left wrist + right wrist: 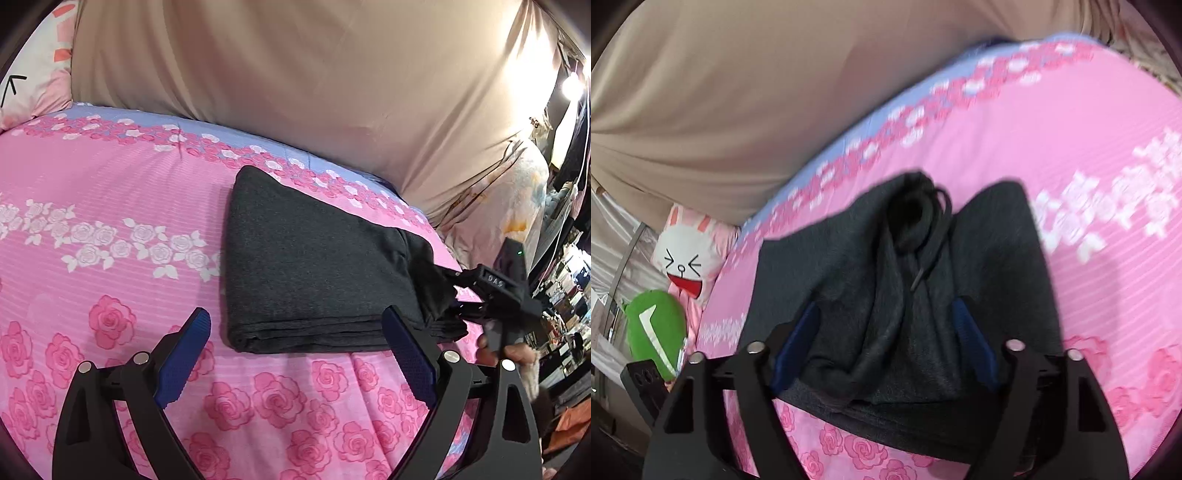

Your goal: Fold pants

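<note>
Nearest the left-wrist camera, the left gripper [295,354] hangs over the bed [110,184] with its jaws spread wide and nothing between them. The near folded edge of the pants [306,266] lies just beyond its fingertips.

The pants are a dark grey folded bundle on the pink rose-print bedspread, toward the bed's right edge as the left camera sees it. The long axis runs from the near fold away toward the blue-bordered far edge of the bed.

At the bundle's right end, the right gripper [886,347] is the closer of the two. Its jaws stand open, one on either side of the bunched waistband end, where a drawstring [932,236] trails over the cloth. The blue pads [973,343] appear to flank the fabric rather than pinch it, though blur makes contact hard to rule out.

That end sits rumpled and higher than the flat body, so tidying it likely falls to the right hand.

Beyond the bed rises a beige fabric wall [295,74]. A cartoon rabbit pillow [685,254] sits at the far corner.
</note>
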